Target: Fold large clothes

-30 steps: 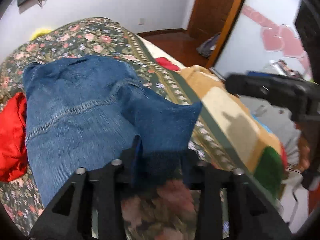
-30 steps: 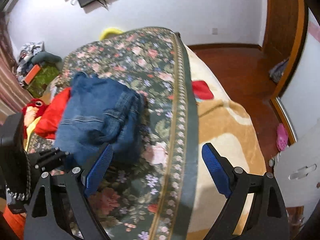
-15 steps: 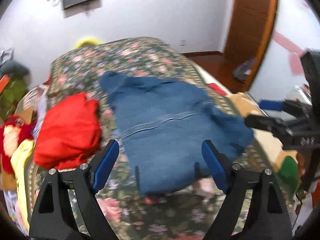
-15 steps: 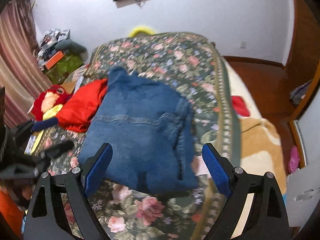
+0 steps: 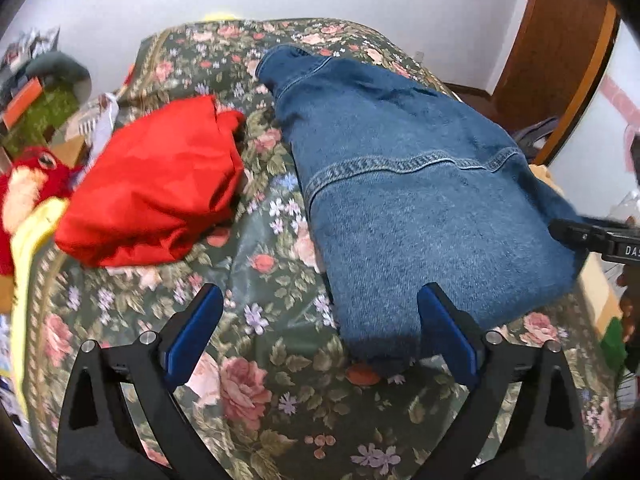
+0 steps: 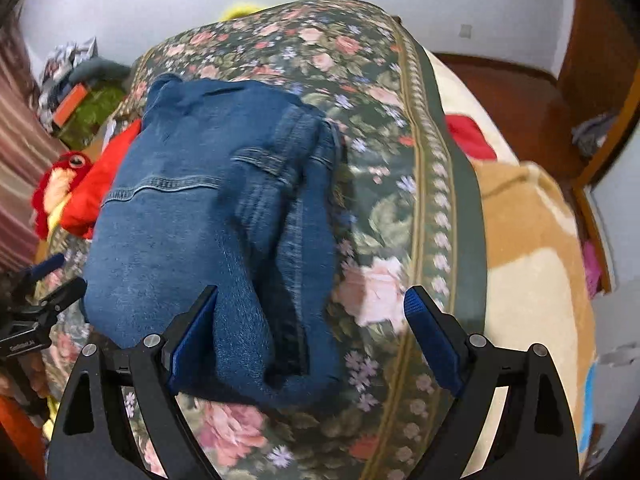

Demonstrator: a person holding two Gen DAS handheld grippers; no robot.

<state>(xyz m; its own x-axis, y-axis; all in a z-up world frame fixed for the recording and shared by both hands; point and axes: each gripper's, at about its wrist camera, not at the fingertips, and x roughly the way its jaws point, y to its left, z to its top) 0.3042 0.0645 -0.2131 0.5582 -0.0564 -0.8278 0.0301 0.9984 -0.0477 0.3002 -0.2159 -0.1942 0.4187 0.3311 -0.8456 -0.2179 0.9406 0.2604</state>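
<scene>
Denim jeans (image 5: pixel 420 200) lay folded on the floral bed cover (image 5: pixel 260 360), just beside a red garment (image 5: pixel 156 196), so both pieces were close together on the same side of the bed. We held the left gripper (image 5: pixel 320 328) above the near edge of the jeans with its jaws wide apart and nothing between them. The right gripper (image 6: pixel 312 332) was also spread and empty, over the near right corner. We judged that the fold was finished and the jeans were free to be moved or pressed flat.
</scene>
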